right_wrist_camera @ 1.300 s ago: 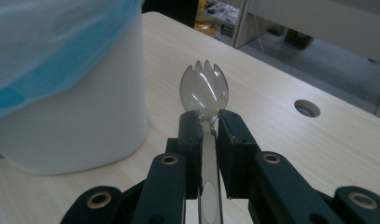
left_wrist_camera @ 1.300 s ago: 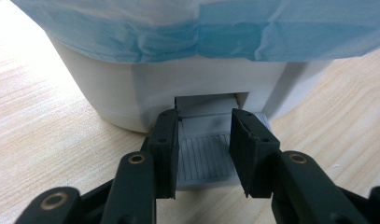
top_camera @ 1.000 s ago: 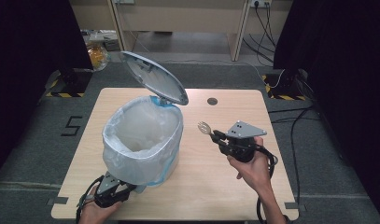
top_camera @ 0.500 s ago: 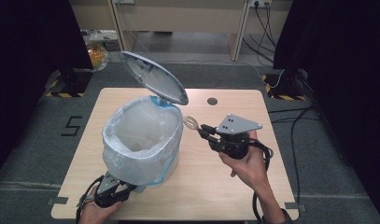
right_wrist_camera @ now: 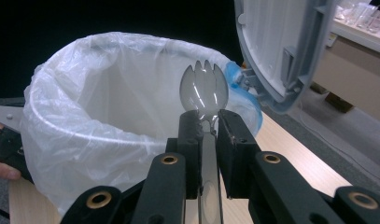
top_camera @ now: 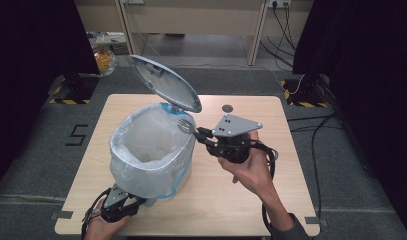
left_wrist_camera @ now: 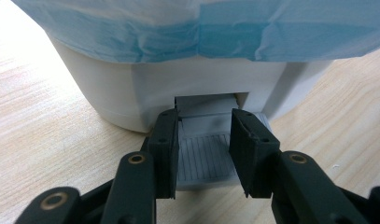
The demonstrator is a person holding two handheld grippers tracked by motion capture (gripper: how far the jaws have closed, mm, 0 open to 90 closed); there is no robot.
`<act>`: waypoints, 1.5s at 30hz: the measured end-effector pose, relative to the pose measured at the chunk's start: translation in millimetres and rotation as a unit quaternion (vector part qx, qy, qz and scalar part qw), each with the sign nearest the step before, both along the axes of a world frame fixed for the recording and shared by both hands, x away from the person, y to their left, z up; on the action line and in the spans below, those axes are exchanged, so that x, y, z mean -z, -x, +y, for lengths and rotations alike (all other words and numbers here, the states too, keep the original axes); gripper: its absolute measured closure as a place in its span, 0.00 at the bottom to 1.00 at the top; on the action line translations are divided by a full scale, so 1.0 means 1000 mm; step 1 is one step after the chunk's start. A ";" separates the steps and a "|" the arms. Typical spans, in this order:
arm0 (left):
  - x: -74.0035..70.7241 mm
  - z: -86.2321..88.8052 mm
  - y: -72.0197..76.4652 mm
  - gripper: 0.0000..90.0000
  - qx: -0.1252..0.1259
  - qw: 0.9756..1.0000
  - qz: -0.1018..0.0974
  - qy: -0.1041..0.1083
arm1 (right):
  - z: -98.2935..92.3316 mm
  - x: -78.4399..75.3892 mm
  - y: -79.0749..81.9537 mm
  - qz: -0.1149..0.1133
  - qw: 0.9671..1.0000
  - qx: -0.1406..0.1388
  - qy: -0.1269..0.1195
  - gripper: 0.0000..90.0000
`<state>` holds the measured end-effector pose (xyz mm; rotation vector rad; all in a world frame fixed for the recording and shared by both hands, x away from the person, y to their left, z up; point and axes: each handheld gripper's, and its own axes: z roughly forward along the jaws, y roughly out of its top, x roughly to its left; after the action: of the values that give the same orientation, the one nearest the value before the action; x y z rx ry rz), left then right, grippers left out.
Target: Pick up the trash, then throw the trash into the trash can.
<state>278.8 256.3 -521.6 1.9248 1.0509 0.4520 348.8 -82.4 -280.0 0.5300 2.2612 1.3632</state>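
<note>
The right gripper [top_camera: 197, 134] is held above the table [top_camera: 271, 150] at the bin's three o'clock side, pointing toward nine o'clock, the hand [top_camera: 248, 167] under it with the wrist bent up. Its jaws are clamped on the neck of a clear plastic spork [top_camera: 183, 125]. The left gripper [top_camera: 136, 200] lies low at the table's six o'clock edge, its jaws pressed together on the grey ribbed foot pedal [left_wrist_camera: 204, 154] at the base of the bin [top_camera: 151, 150].

The grey lid [top_camera: 163, 82] stands tilted open at the bin's twelve o'clock, rising just above the spork. A translucent liner bag [right_wrist_camera: 108, 107] with a blue hem is folded over the rim.

The spork's tined bowl sits at the bin's rim on the three o'clock side, just beneath the raised lid, its handle running back between the jaws.
</note>
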 end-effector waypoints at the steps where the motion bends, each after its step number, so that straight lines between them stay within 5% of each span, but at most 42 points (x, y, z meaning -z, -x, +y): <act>1: 0.000 0.000 0.000 0.69 0.000 1.000 0.000 0.000 | 0.001 0.000 -0.001 0.001 1.000 0.000 0.001 0.89; 45: 0.000 0.000 0.000 0.69 0.001 1.000 0.001 0.001 | 0.078 -0.006 -0.038 0.019 0.999 -0.036 0.028 0.89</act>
<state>279.0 256.7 -521.6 1.9249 1.0503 0.4493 386.7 -4.5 -273.7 0.4620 2.3628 1.3294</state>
